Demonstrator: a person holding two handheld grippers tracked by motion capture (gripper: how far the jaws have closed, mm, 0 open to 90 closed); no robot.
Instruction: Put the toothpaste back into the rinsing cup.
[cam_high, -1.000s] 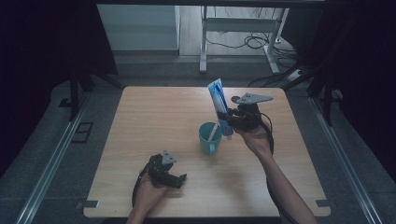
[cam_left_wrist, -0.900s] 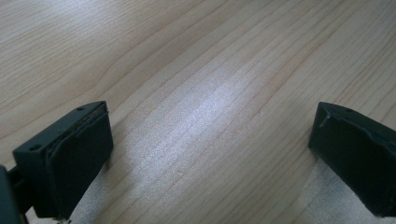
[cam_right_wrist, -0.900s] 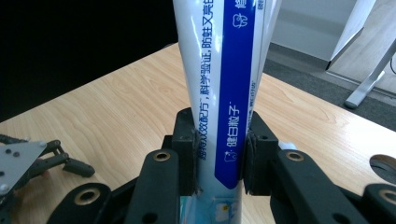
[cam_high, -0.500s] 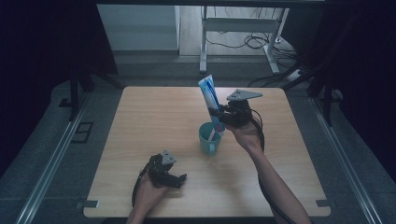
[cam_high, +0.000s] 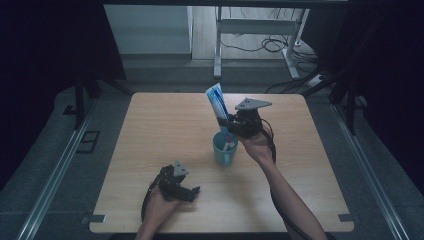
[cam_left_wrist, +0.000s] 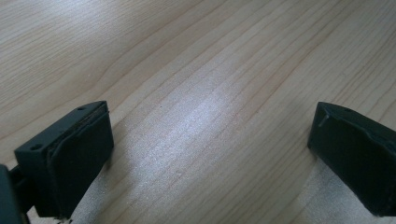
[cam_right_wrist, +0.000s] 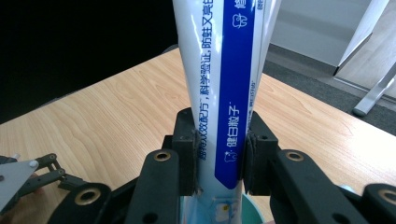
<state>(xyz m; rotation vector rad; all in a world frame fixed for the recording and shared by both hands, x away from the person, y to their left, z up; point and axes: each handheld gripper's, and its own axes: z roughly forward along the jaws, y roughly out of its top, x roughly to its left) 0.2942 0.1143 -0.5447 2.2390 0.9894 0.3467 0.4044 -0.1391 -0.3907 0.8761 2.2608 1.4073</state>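
Toothpaste tube, white with a blue stripe, stands upright over teal cup.

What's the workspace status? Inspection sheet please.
Surface: wooden table, bare around the work.
Job's things: toothpaste tube upright, lower end in the teal cup.
Clutter: nothing seen.
Grippers: right gripper clamped on the tube; left gripper open, low over the table near the front edge.
Cables: black cable trails from the right gripper; more on the floor behind.
Surroundings: desk legs beyond the table.
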